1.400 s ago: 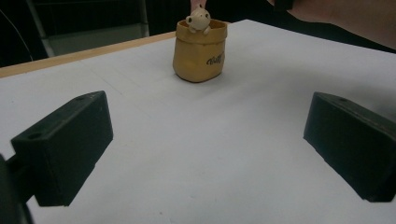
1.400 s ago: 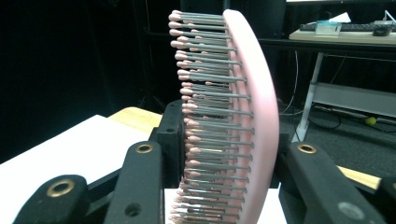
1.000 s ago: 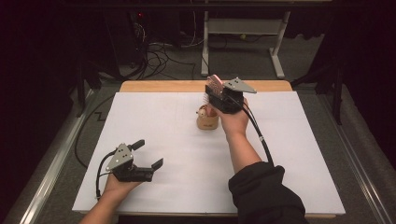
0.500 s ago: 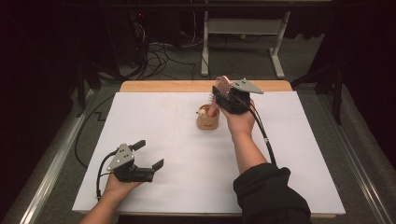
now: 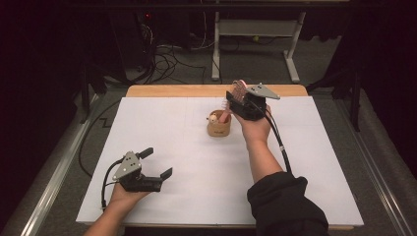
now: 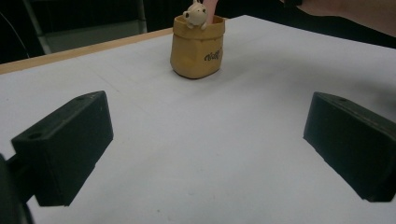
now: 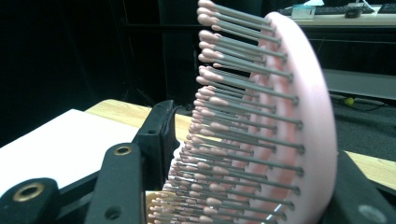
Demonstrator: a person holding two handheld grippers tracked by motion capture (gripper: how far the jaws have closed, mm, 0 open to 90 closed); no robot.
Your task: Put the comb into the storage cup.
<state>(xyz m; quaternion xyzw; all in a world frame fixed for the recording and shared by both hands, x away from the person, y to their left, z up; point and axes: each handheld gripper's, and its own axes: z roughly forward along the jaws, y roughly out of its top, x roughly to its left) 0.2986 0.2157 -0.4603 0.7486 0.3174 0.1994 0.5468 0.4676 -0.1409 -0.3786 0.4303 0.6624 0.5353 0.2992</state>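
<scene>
A pink hairbrush (image 5: 238,92) stands tilted with its handle down in a small tan pouch-shaped holder (image 5: 218,129), which has a little bear figure (image 5: 213,118) at its rim. My right gripper (image 5: 236,101) is at the brush head. Its jaws have just been opening and now stand loosely on either side of the hairbrush (image 7: 280,140), bristles toward one jaw, back toward the other. My left gripper (image 5: 158,162) rests open near the table's front left with nothing between its fingers. The left gripper (image 6: 205,154) faces the holder (image 6: 198,46) and bear (image 6: 195,14) from a distance.
A white sheet (image 5: 305,162) covers the wooden table (image 5: 172,91). On the dark floor beyond the far edge are cables (image 5: 167,54) and a metal stand (image 5: 255,34). Rails run along both sides of the table.
My right gripper has shifted slightly to the right at the brush head and its jaws have widened. The left gripper has stayed in place.
</scene>
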